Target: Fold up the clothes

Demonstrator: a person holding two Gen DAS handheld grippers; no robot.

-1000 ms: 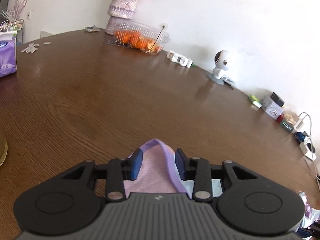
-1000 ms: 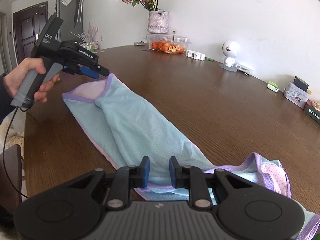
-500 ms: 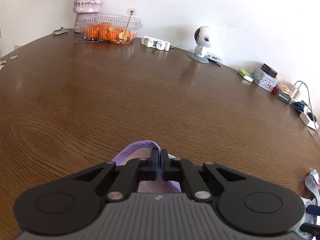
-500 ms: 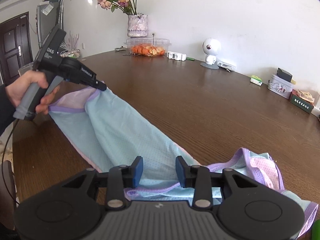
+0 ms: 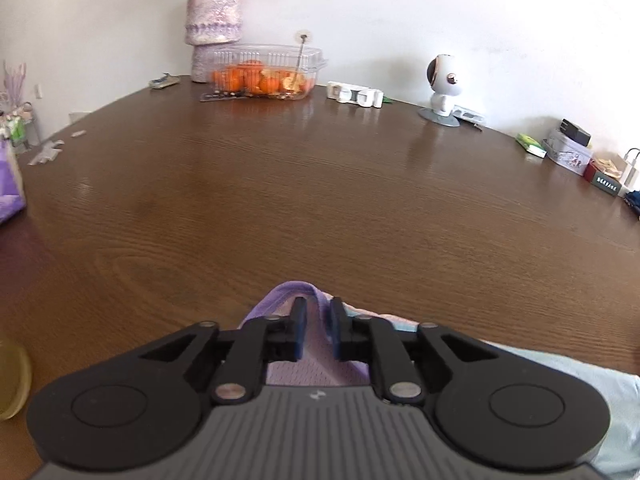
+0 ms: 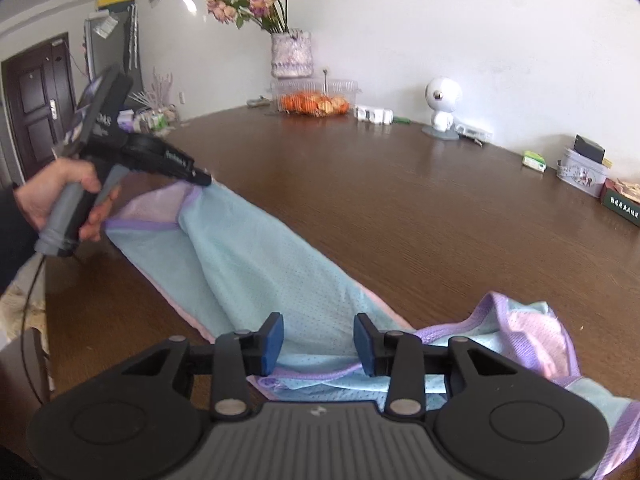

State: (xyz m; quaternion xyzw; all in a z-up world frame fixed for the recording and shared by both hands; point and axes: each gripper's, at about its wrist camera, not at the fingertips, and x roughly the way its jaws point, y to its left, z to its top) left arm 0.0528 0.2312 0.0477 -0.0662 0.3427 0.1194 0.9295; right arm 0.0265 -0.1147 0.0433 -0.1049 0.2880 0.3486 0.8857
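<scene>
At the left of the right-wrist frame a hand [image 6: 68,196] holds the left tool [image 6: 202,179], its tip resting at the lilac-edged corner of the garment [image 6: 256,268]; in the left-wrist view that tool [image 5: 318,330] shows its fingers slightly apart with the purple trim [image 5: 298,292] lying between them, not pinched tight as far as I can judge. The garment, pale blue mesh with pink lining, runs as a long band from that corner at middle left diagonally down to the lower right, flat on the brown tabletop [image 6: 440,208]. At the bottom centre the right tool [image 6: 318,340] hovers over the near hem with its fingers wide apart, gripping nothing. Further right the cloth bunches into a loose purple-and-pink heap [image 6: 532,332]. The step in hand looks like setting grips at two ends of the band for a fold; whether one is being made or just laid down, the pictures do not settle. A fold from here would need both tools clamped on matching edges and lifted together, keeping the thin mesh from sliding or dragging the bunched end.
</scene>
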